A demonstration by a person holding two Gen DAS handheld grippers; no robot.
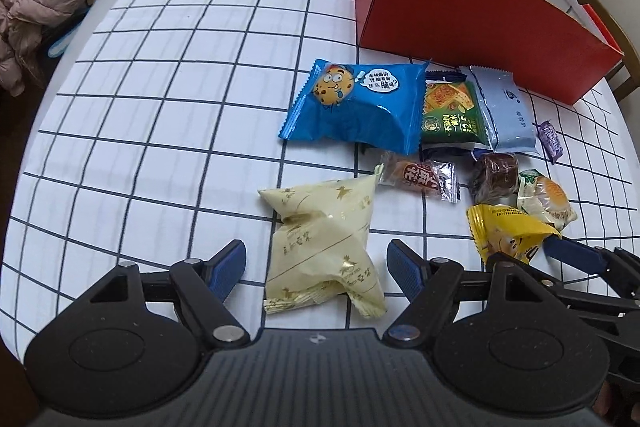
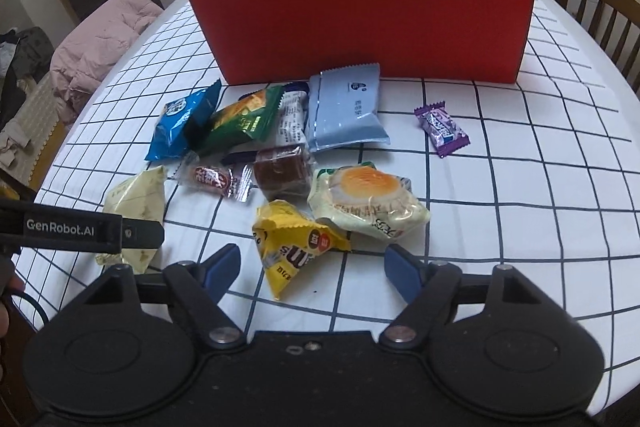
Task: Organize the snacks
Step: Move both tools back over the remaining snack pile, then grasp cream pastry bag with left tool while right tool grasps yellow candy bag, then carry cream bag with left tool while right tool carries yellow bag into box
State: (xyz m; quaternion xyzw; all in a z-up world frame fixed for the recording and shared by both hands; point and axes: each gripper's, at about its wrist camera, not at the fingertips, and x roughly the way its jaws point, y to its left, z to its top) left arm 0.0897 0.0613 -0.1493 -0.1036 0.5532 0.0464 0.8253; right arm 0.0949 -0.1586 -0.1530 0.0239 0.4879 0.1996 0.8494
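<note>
Wrapped snacks [image 2: 280,163] lie scattered flat on the table before an open red box [image 2: 364,27].

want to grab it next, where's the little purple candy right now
In the right wrist view the purple candy lies alone on the checked tablecloth, right of the pale blue packet and in front of the red box.
</note>
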